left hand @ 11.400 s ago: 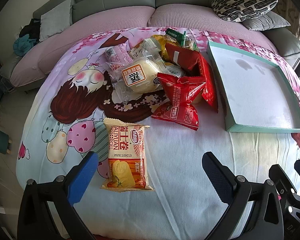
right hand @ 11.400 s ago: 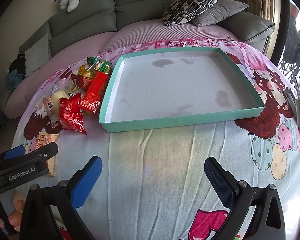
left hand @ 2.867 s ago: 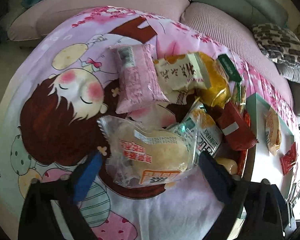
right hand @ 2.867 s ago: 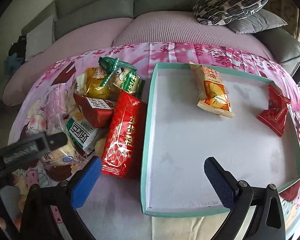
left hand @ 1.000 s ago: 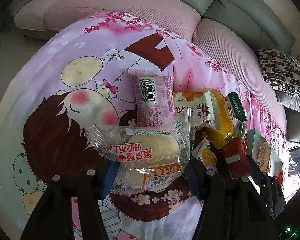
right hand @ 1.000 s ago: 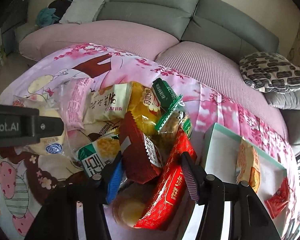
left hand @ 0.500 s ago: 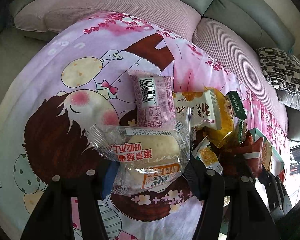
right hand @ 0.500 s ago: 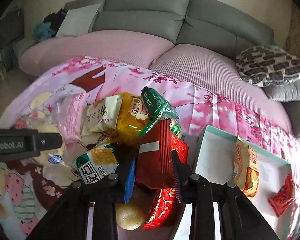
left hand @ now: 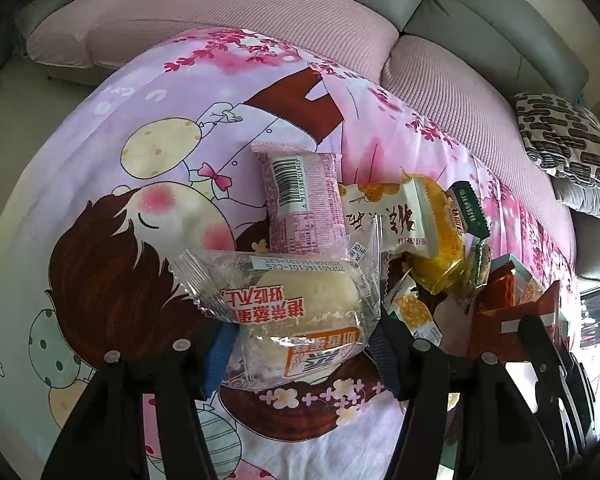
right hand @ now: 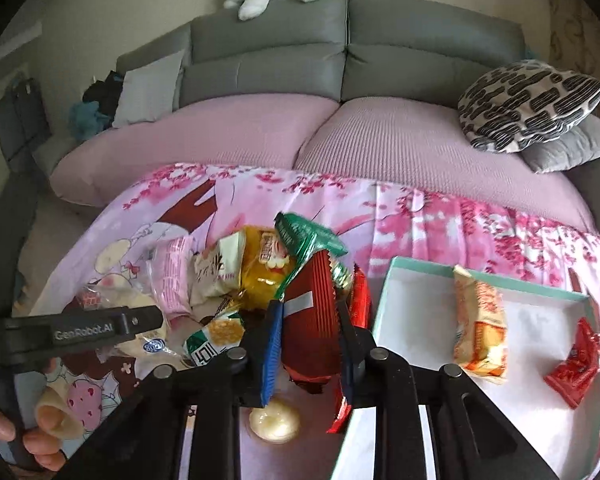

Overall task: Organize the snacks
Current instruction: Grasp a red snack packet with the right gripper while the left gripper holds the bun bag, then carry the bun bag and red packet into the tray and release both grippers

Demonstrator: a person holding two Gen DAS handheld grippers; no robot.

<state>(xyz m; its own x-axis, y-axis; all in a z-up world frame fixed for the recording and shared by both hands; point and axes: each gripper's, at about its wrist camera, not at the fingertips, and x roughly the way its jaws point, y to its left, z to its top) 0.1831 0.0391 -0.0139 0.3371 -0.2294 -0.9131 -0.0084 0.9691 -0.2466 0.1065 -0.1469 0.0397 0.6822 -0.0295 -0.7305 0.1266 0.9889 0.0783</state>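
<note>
A grey sofa (right hand: 340,52) with pink seat cushions fills the far side of both views, and in front of it a surface draped in a pink cartoon sheet (left hand: 132,128) carries everything (what lies under the sheet cannot be told). At about 3 o'clock in the right wrist view sits the teal-rimmed tray (right hand: 384,300), already holding an orange roll packet (right hand: 480,328) and a small red packet (right hand: 576,364). The snack heap (right hand: 236,272) lies just beside the tray's left rim, toward 10 o'clock.

The right gripper (right hand: 308,344) has its jaws clamped on the dark red packet (right hand: 312,320); they have just been closing, with that packet between them. The packet stands nearly upright in the grip, its long axis running from 6 to 12 o'clock, top edge toward the sofa. The tray's open floor lies to the packet's 3 o'clock, just beside it, so the coming move is probably a short carry rightward over the rim, and the right hand is plainly the nearer one.

The left gripper (left hand: 300,344) has its jaws closed on a clear-wrapped bun packet (left hand: 300,304), whose long axis lies across the jaws, 9 to 3 o'clock. The tray is well to its right, beyond the heap.
</note>
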